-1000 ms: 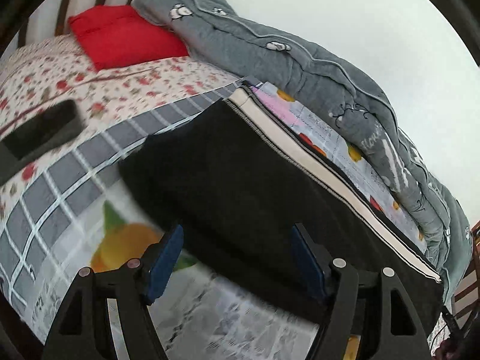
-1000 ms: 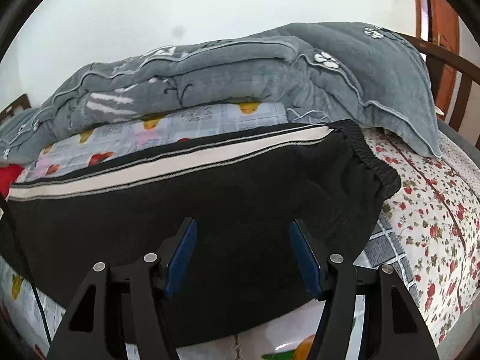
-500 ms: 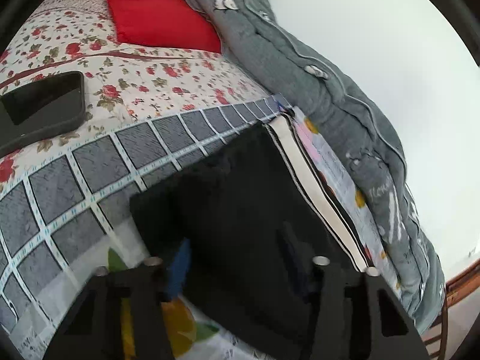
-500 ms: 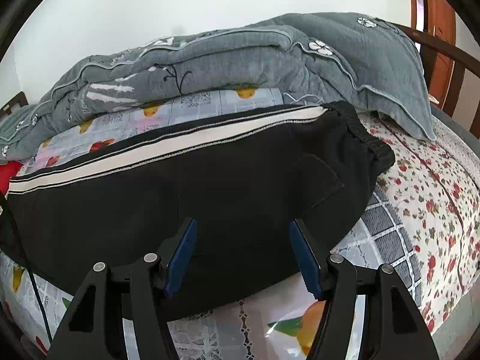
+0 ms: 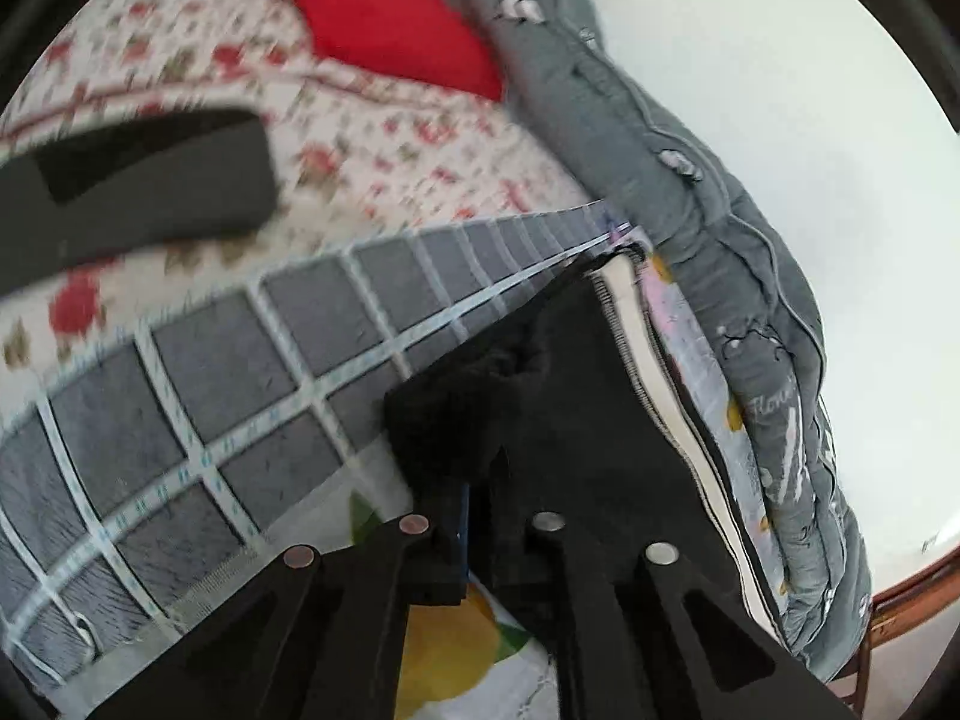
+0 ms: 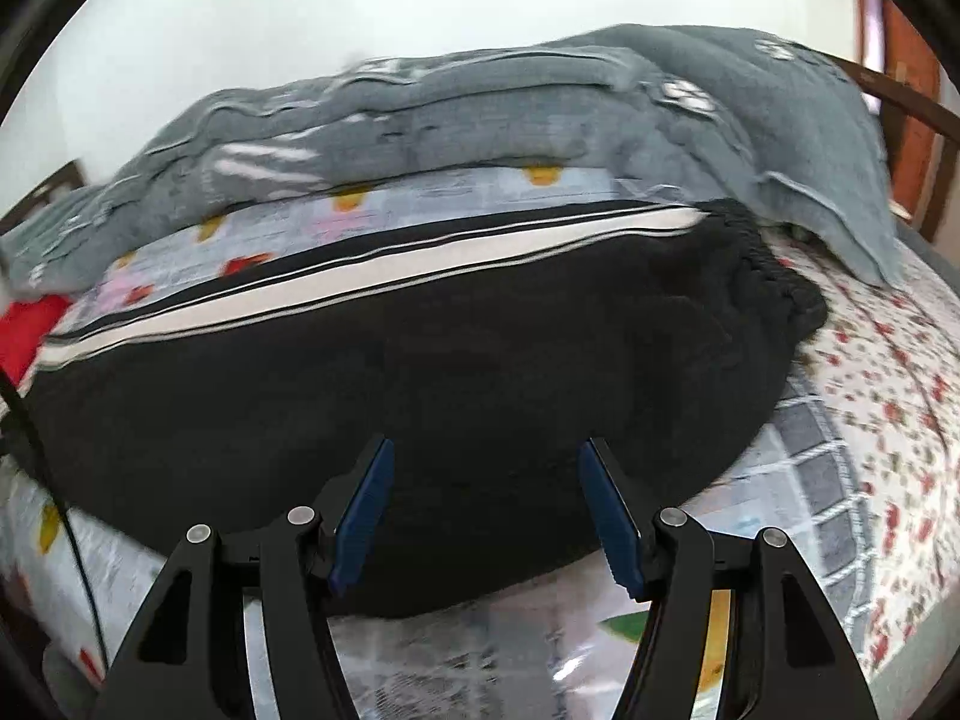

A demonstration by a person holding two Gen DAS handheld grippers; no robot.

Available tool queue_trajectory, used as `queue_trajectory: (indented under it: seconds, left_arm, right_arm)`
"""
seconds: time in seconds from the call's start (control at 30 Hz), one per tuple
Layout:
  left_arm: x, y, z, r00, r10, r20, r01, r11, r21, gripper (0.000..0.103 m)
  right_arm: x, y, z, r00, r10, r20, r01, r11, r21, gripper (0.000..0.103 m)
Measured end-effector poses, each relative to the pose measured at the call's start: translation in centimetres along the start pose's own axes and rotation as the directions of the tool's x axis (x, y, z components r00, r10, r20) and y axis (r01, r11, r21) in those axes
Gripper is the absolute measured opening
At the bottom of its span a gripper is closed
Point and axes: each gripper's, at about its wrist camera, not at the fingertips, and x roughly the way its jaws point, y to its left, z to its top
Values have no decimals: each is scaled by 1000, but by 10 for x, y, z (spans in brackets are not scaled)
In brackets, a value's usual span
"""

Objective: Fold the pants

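Black pants (image 6: 480,360) with a white side stripe lie flat across the bed, elastic waistband at the right. In the left wrist view the pants' hem end (image 5: 576,420) is bunched and lifted. My left gripper (image 5: 480,498) is shut on that hem corner. My right gripper (image 6: 486,504) is open, its blue pads (image 6: 363,510) just over the near edge of the pants, touching nothing that I can see.
A grey quilt (image 6: 480,114) is piled along the wall behind the pants. A red pillow (image 5: 384,12) and a black flat object (image 5: 138,180) lie on the floral sheet. A grey checked cover (image 5: 240,390) lies under the pants. A wooden bed frame (image 6: 900,90) stands at the right.
My left gripper moved onto the hem end of the pants, closed on it and bunched it up. My right gripper stayed open and drew back slightly toward the near edge.
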Motion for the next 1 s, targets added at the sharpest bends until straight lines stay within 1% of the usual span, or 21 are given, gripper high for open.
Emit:
queue_trajectory:
  seconds: [0.07,0.17,0.2,0.3,0.33,0.43,0.47,0.5,0.53,0.57,0.6,0.63,0.7,0.8,0.83,0.87,0.93,0.97,1.0]
  left_arm:
    - [0,-1,0,1000,-4,3,4,1000,0,9]
    - [0,-8,1,1000,31,-7,-31,999,20,9]
    - [0,-12,1,999,54,-9,-53,998,30,9]
    - [-1,-20,1,996,87,-9,-86,995,58,11]
    - [-1,-22,0,995,103,-10,-102,992,72,11]
    - [0,-26,1,992,129,-14,-127,988,91,11]
    - [0,-26,2,991,131,-15,-129,987,94,11]
    - [-1,-26,2,991,131,-16,-129,987,97,11]
    - [-1,-27,2,991,131,-16,-129,986,107,11]
    - [-2,-28,2,992,129,-13,-127,985,118,11]
    - [-2,-29,2,992,126,-6,-124,984,131,11]
    - [-3,-30,2,992,123,1,-122,982,144,11]
    - [-6,-31,4,993,113,15,-114,979,169,7]
    - [-19,-25,7,999,23,30,-28,988,153,6]
    - [-23,-23,8,999,10,37,-15,989,146,6]
    - [-23,-22,8,999,16,34,-21,989,147,6]
    - [-13,-17,4,998,56,10,-56,987,151,6]
    - [-7,-14,2,997,80,-5,-78,985,153,6]
    - [-5,-12,0,997,81,-8,-79,985,152,6]
  right_arm:
    - [-4,19,-2,998,63,-5,-64,994,-85,63]
    - [-8,55,-9,992,127,1,-123,964,-237,64]
    - [-8,67,-12,988,155,2,-149,951,-269,65]
    - [2,94,-19,972,230,-46,-233,922,-310,65]
    - [7,103,-23,970,237,-59,-243,913,-328,65]
    - [26,128,-37,973,212,-95,-232,893,-385,65]
    - [31,132,-40,975,197,-101,-221,890,-400,65]
    - [35,138,-45,982,164,-90,-187,889,-419,64]
    - [35,141,-49,988,143,-62,-155,886,-436,49]
    - [35,144,-50,988,146,-50,-153,881,-447,36]
    - [33,144,-50,985,164,-55,-171,874,-454,7]
    - [29,143,-50,984,170,-44,-171,873,-458,5]
    - [19,142,-49,984,178,0,-156,862,-483,3]
    - [-1,137,-43,974,223,40,-176,857,-485,3]
    - [-6,135,-44,970,237,46,-185,853,-488,3]
    - [-8,135,-45,969,245,41,-193,846,-497,3]
    - [3,135,-52,969,245,-14,-217,832,-510,3]
    - [12,138,-59,973,226,-42,-214,826,-521,3]
    - [18,139,-63,977,206,-55,-204,822,-533,3]
